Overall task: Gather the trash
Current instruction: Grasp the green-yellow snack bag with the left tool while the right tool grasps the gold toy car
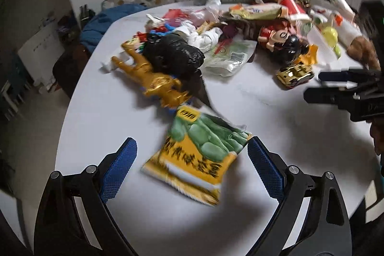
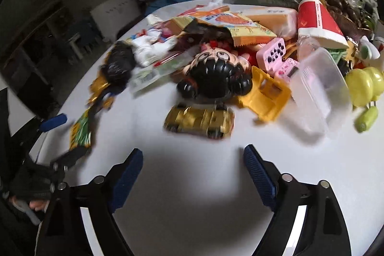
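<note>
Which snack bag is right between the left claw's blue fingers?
The yellow-and-green snack bag, lying flat and alone on the white table. The orange snack bag sits far back in the pile.

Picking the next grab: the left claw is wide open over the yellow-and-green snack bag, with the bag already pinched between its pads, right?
Not pinched. In the left wrist view the left claw stands wide open and the snack bag lies flat on the white table between its pads, untouched.

Left wrist view: looks steeply down and forward over the white table (image 1: 96, 112), close above a yellow-green snack bag (image 1: 199, 150) at lower centre. Right wrist view: same downward tilt, close to a gold toy car (image 2: 199, 121) at centre. Both views share the clutter pile; each shows the other gripper at its edge.
</note>
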Demonstrator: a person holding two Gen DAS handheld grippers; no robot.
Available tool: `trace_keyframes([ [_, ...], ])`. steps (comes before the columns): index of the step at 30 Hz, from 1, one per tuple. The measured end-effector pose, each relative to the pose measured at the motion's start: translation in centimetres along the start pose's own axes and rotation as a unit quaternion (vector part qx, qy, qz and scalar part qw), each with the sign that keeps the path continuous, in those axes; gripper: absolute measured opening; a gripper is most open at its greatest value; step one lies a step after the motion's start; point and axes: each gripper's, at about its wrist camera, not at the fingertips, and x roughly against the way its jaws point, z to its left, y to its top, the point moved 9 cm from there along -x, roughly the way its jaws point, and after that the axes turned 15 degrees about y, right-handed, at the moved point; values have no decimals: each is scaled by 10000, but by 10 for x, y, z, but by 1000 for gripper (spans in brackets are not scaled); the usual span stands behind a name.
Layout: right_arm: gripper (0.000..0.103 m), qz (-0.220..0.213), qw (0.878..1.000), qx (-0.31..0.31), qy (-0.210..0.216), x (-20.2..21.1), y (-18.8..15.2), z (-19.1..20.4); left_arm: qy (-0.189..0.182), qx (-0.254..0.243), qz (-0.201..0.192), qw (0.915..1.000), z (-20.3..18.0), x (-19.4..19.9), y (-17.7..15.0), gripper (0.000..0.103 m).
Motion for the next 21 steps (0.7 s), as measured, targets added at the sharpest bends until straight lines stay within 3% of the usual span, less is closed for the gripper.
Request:
trace_keyframes([
  [5, 88, 300, 9950, 674, -673, -24, 6, 7, -190, 52, 136, 9997, -2, -10, -3, 90],
  [7, 68, 261, 9953, 746, -562, -23, 7, 11, -189, 175, 123, 9996, 2, -7, -5, 78],
  [9, 68, 258, 9954, 765, -515, -17, 7, 11, -49, 200, 74, 9998, 4, -3, -8, 69],
  [12, 68, 252, 9958, 762, -450, -8, 0, 11, 20, 291, -30, 9996, 6, 10, -15, 64],
  [21, 68, 0, 9966, 808, 180, 63, -60, 32, -414, 1007, -388, 9933, 11, 83, -47, 61],
])
